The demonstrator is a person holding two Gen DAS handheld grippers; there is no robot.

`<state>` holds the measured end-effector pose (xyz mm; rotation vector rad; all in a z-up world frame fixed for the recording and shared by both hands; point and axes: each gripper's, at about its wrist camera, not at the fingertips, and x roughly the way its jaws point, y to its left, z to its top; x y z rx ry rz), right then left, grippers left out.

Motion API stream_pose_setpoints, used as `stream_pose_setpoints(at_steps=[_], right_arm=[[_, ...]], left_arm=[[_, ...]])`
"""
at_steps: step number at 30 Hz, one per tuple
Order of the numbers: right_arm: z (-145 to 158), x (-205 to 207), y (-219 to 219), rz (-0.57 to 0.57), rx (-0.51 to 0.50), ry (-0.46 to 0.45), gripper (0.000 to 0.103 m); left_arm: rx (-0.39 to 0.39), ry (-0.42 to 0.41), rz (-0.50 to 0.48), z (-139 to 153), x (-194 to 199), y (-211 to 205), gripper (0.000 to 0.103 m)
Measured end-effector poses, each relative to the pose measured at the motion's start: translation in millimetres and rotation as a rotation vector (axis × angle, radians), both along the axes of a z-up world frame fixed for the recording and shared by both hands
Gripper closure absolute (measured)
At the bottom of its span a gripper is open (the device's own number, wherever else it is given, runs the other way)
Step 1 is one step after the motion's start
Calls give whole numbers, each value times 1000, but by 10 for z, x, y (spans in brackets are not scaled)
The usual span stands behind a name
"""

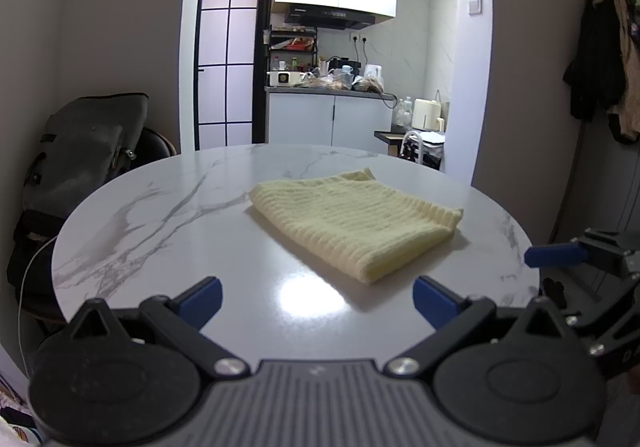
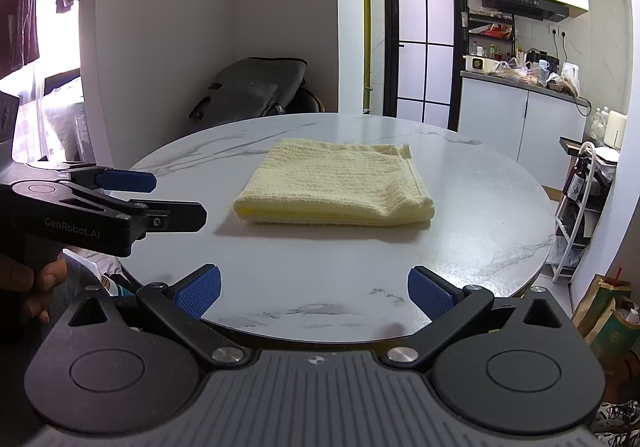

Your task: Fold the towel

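One round marble table (image 1: 160, 215) carries the yellow towel (image 1: 356, 223), already folded into a thick pad near its centre. Both grippers, left gripper (image 1: 318, 299) and right gripper (image 2: 314, 289), hover empty, fingers spread (neither touching cloth), towel straight ahead, the right seemingly nearer
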<state>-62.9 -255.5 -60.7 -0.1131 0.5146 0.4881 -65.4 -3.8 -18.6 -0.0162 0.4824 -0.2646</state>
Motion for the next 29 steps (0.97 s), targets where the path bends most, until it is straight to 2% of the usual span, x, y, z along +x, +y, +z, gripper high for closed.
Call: stream_pose_setpoints(at_steps=[8, 22, 25, 29], right_arm=[[-8, 10, 12, -1, -2, 0, 1], [-42, 33, 6, -3, -4, 11, 1], [-47, 36, 3, -5, -5, 12, 1], [-50, 38, -4, -7, -4, 12, 1]], left_arm=[[5, 30, 9, -31, 43, -3, 0], [16, 32, 2, -59, 49, -20, 1], [9, 23, -9, -56, 35, -11, 3], [-6, 32, -5, -55, 58, 1, 0]])
